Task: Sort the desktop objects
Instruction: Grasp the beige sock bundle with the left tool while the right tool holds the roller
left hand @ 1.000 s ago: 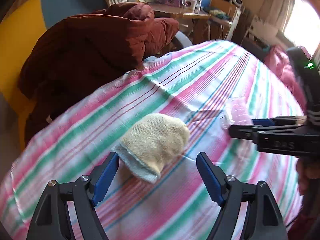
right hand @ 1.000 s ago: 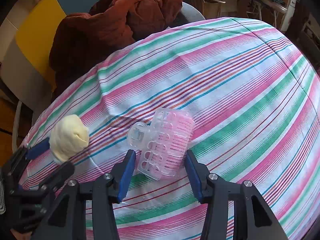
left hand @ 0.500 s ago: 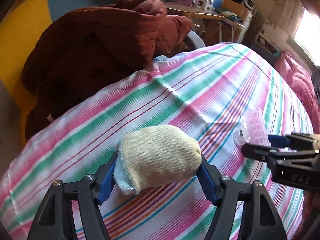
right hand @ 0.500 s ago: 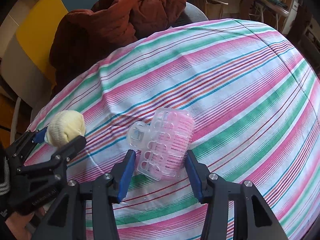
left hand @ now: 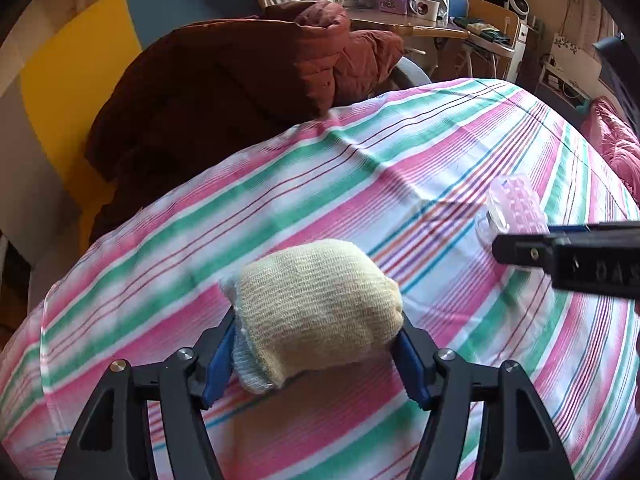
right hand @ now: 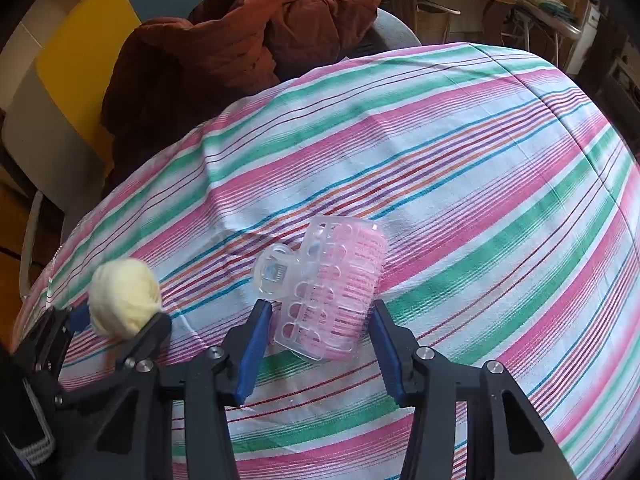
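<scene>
My left gripper [left hand: 318, 356] is shut on a rolled cream sock [left hand: 316, 308] with a pale blue cuff, held just above the striped cloth. The sock also shows in the right wrist view [right hand: 124, 300], between the left gripper's fingers [right hand: 156, 328]. My right gripper [right hand: 316, 344] is open around a clear clip holding a pink hair roller [right hand: 332, 292], which lies on the cloth between its jaws; I cannot tell if the pads touch it. The roller also shows in the left wrist view [left hand: 516, 208], behind the right gripper [left hand: 560, 256].
A striped cloth [right hand: 460, 160] covers the rounded table. A dark red padded jacket [left hand: 240, 80] is heaped on a chair at the far edge. A cluttered wooden desk [left hand: 400, 20] stands behind. Pink bedding [left hand: 616, 148] lies at the right.
My left gripper moved forward around the sock, closed on it and lifted it slightly. The right gripper has stayed open around the roller.
</scene>
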Action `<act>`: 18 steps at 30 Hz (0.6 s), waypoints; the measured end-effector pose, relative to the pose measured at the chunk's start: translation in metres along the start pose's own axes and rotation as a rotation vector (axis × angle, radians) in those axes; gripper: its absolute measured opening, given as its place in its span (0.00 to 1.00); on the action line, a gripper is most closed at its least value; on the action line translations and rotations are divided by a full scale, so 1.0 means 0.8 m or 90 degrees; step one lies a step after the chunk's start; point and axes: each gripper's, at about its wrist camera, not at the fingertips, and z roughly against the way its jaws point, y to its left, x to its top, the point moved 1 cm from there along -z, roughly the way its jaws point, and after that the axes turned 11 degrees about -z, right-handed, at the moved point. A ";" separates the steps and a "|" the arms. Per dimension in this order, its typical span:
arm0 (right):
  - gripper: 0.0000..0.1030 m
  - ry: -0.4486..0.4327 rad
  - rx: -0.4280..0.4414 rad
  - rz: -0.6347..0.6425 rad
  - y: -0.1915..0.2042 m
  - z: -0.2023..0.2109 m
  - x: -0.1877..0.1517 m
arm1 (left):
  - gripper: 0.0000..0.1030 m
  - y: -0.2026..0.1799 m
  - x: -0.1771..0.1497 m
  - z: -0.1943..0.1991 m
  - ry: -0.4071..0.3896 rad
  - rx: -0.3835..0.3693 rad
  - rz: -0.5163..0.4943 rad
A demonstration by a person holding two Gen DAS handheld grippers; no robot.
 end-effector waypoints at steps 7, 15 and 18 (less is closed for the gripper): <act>0.49 -0.003 -0.006 0.017 0.006 0.002 -0.006 | 0.67 0.009 -0.035 0.017 -0.001 0.017 0.047; 0.49 0.000 0.023 0.036 0.019 0.006 -0.018 | 0.67 0.012 -0.074 0.036 -0.007 0.034 0.072; 0.49 0.008 0.051 0.050 0.029 0.008 -0.027 | 0.67 0.017 -0.092 0.047 -0.008 0.026 0.105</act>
